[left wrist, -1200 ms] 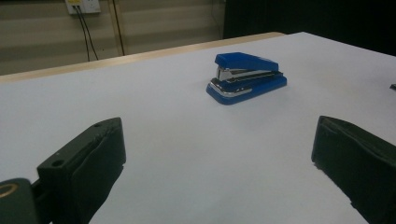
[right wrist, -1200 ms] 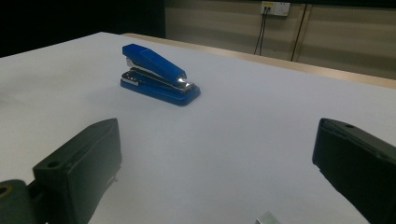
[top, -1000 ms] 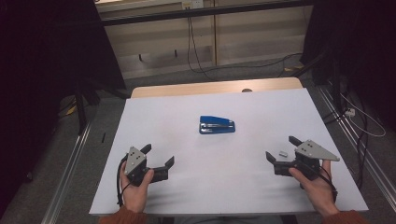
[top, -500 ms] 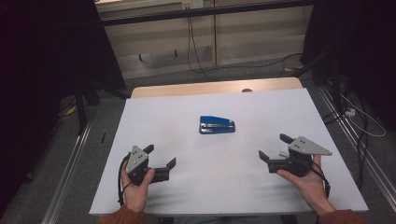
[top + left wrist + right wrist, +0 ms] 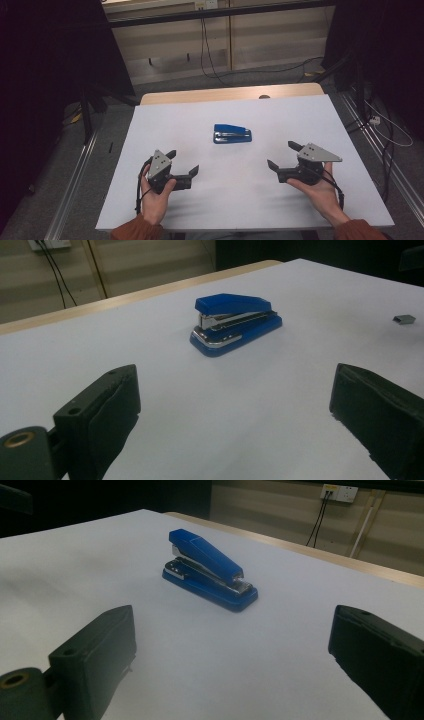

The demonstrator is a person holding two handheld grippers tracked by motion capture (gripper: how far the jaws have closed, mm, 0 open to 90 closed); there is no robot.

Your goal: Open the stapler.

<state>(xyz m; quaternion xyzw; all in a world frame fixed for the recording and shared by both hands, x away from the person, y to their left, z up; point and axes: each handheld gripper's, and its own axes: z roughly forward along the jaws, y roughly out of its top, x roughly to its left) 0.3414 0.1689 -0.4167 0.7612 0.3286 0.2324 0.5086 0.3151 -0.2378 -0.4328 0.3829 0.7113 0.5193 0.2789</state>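
Stapler (image 5: 232,134) sits mid-surface, well apart from both grippers, left gripper (image 5: 183,163) and right gripper (image 5: 283,154) each with jaws spread and empty. If you pinch its sloped top, it may squirt sideways on that smooth white sheet (nothing backs it).

No legible text, label, brand, number or sign appears in any view. The blue stapler (image 5: 232,134) carries no readable marking on its top or its base. The white sheet (image 5: 200,120) covering the counter is blank. The grey plates on top of both tools are unmarked. The wall socket (image 5: 339,492) bears no readable lettering.
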